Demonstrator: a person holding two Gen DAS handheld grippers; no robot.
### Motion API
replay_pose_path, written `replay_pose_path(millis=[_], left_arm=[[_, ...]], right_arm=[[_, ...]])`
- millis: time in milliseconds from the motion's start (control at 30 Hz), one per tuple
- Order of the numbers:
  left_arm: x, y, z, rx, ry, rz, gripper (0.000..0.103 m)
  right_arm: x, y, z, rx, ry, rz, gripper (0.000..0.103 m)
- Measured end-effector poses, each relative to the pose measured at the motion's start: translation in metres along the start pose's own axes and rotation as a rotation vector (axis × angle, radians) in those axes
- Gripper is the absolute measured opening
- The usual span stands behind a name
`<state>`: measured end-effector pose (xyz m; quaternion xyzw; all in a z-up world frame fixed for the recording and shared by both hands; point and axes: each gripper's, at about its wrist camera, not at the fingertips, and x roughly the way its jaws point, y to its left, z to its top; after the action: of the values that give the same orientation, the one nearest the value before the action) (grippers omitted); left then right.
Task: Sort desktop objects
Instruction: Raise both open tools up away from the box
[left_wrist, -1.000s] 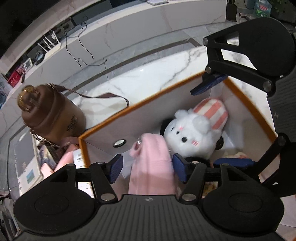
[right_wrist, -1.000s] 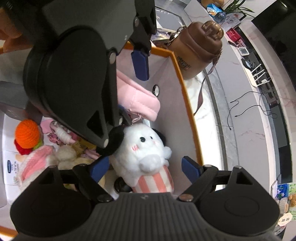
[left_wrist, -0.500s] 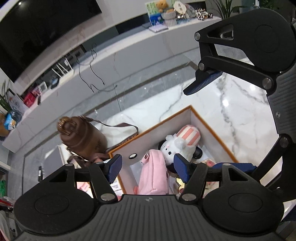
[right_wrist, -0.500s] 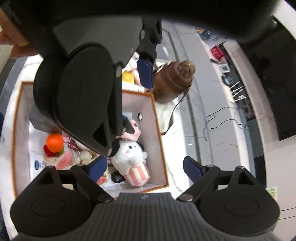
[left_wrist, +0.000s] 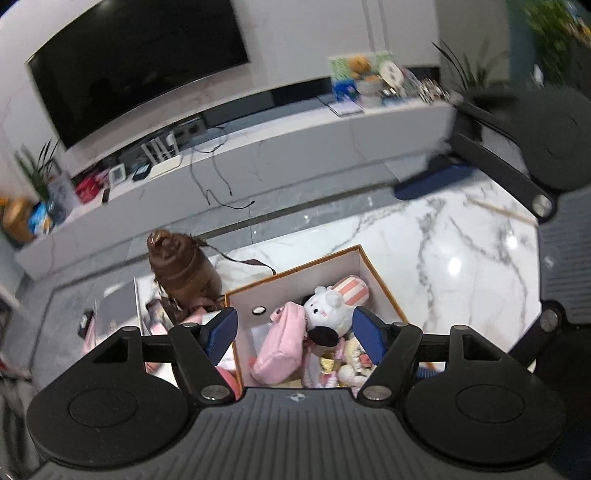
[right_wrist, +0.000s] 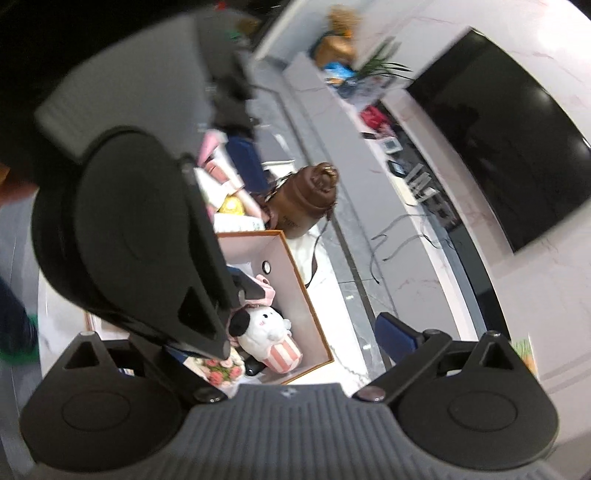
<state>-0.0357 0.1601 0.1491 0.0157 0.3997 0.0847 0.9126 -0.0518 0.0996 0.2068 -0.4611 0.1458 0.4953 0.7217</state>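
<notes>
Left wrist view: left hand-held gripper hangs above the orange-rimmed box on the marble bench, jaws wide and opening, nothing between them; pink pouch and white plush lie in the box below, brown bag just beside its far corner. Right wrist view: right hand-held gripper also released, jaws opening and empty, its left finger hidden behind the other gripper's body; same plush in the box.
</notes>
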Motion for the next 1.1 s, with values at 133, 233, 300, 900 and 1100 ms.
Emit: replay_pose_path(millis=[133, 233, 300, 900, 1100], left_arm=[[-0.005, 0.005, -0.018, -0.124, -0.035, -0.02, 0.084], [-0.006, 0.004, -0.028, -0.177, -0.052, -0.009, 0.085], [-0.004, 0.004, -0.035, -0.207, -0.055, -0.007, 0.085], [0.039, -0.004, -0.073, -0.325, -0.035, 0.023, 0.087], [0.054, -0.012, -0.079, -0.308, -0.004, 0.026, 0.087]], right_arm=[[-0.008, 0.006, -0.011, 0.153, -0.05, 0.007, 0.102], [-0.009, 0.012, -0.02, 0.25, -0.062, -0.01, 0.102], [-0.007, 0.016, -0.026, 0.306, -0.066, -0.02, 0.102], [0.043, 0.037, -0.075, 0.638, -0.072, -0.073, 0.102], [0.068, 0.047, -0.086, 0.697, -0.007, -0.125, 0.102]])
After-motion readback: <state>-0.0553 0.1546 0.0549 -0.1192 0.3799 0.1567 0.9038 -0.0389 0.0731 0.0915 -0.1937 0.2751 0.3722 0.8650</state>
